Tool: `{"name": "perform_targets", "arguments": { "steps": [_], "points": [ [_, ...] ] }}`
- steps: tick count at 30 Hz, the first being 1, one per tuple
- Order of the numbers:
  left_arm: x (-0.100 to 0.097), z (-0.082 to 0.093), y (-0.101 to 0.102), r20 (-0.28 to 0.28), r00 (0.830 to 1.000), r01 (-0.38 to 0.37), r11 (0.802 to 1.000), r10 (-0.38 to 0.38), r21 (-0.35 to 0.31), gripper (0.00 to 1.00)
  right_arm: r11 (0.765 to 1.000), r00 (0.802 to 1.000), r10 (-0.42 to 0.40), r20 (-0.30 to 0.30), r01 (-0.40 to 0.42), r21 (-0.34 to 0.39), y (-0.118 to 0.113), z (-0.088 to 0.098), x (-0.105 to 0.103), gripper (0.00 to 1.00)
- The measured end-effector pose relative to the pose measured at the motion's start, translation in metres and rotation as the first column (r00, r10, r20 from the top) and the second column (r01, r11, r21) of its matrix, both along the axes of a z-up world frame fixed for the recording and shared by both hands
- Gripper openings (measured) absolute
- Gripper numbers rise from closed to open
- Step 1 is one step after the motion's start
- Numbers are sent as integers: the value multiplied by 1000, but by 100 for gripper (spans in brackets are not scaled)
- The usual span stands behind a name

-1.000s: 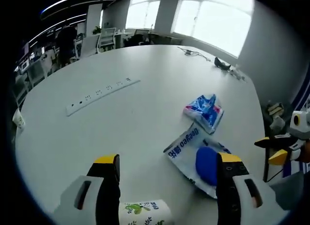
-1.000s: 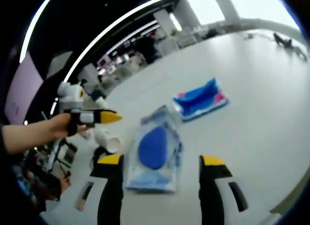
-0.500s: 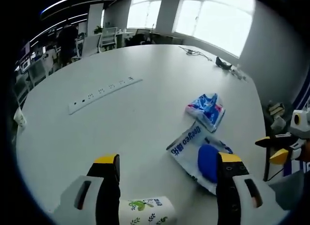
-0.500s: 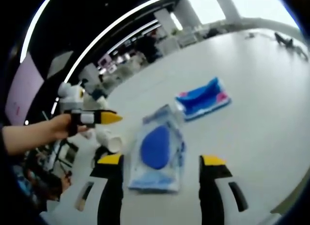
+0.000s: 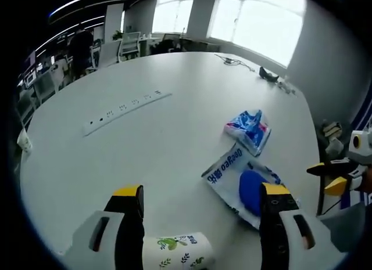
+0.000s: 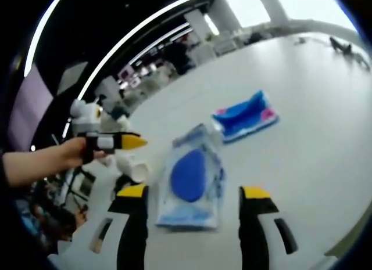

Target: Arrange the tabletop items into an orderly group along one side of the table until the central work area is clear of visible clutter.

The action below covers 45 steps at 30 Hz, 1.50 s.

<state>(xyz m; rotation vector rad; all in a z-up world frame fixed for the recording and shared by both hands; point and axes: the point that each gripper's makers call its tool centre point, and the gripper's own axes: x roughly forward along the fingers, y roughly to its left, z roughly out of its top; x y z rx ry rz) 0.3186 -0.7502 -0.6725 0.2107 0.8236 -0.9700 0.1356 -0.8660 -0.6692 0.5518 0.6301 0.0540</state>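
Right gripper (image 6: pixel 192 203) spread, empty; wipes pack (image 6: pixel 190 177) dead ahead betw jaws, long axis pointing away; left gripper (image 5: pixel 200 203) also spread, paper cup (image 5: pixel 177 251) betw its jaws

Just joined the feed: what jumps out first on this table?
The clear wipes pack with a big blue oval lies flat ahead of the open right tool. Beyond it lies a crumpled blue packet. A leaf-printed paper cup lies on its side between the open left tool's jaws.

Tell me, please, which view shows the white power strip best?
The left gripper view: the power strip lies whole on the white table, its sockets visible in a row. The right gripper view looks toward the wet-wipes pack instead.
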Motion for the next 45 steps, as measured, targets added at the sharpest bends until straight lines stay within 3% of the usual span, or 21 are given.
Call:
{"name": "perform_targets", "arguments": {
  "steps": [34, 45],
  "points": [
    [2, -4, 14, -3, 1000, 3, 999, -3, 43, 81, 998, 1000, -28, -1, 28, 50, -1, -5, -2, 60],
    [13, -1, 26, 4, 1000, -10, 999, 10, 46, 81, 994, 998, -48, -32, 50, 93, 6, -4, -5, 60]
  ]
}}
